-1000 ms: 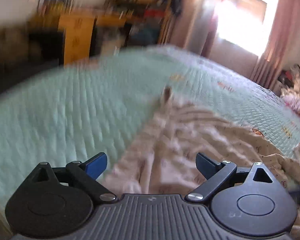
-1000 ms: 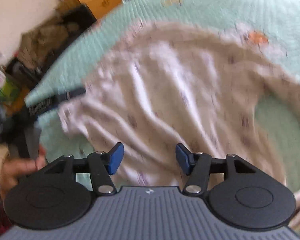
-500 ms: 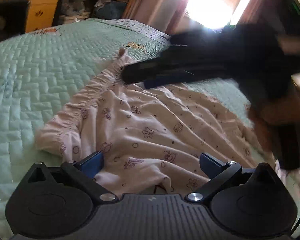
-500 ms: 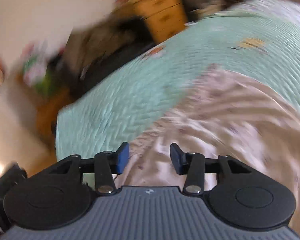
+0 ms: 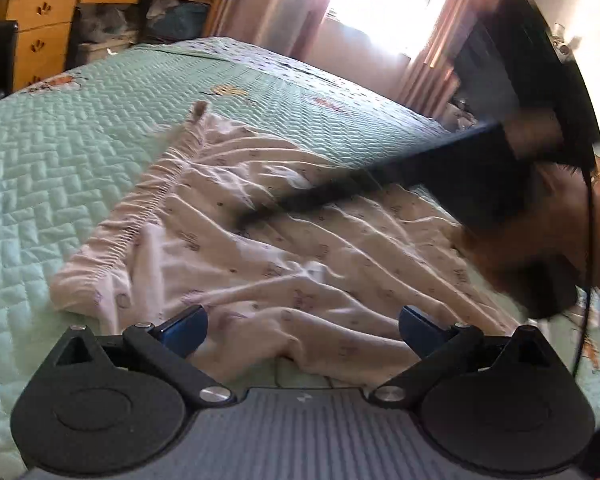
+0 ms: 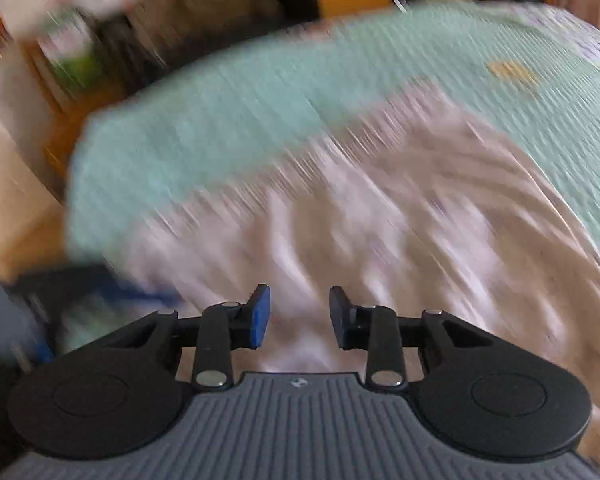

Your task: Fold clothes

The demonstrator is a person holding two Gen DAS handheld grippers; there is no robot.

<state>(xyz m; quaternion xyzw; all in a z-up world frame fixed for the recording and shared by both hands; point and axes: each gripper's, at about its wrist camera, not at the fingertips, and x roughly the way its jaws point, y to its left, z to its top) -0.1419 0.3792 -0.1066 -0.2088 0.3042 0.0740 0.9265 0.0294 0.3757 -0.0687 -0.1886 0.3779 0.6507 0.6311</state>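
on the green quilt [image 5: 80, 152] the pale printed garment [image 5: 300, 248] lay crumpled, its elastic waistband edge running away from the camera; left gripper [image 5: 302, 326] gaped wide and empty at its near hem, right gripper [image 6: 299, 314] half-parted, empty, above it.

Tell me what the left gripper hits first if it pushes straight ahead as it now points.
Most likely the pale printed garment, whose rumpled near edge lies right ahead of the open left gripper, on the green quilt. The blurred right gripper crosses farther on, seemingly higher.

A home bedroom — quilted green bedspread [image 5: 80, 152], wooden drawers [image 5: 40, 40], pink curtains [image 5: 432, 60].
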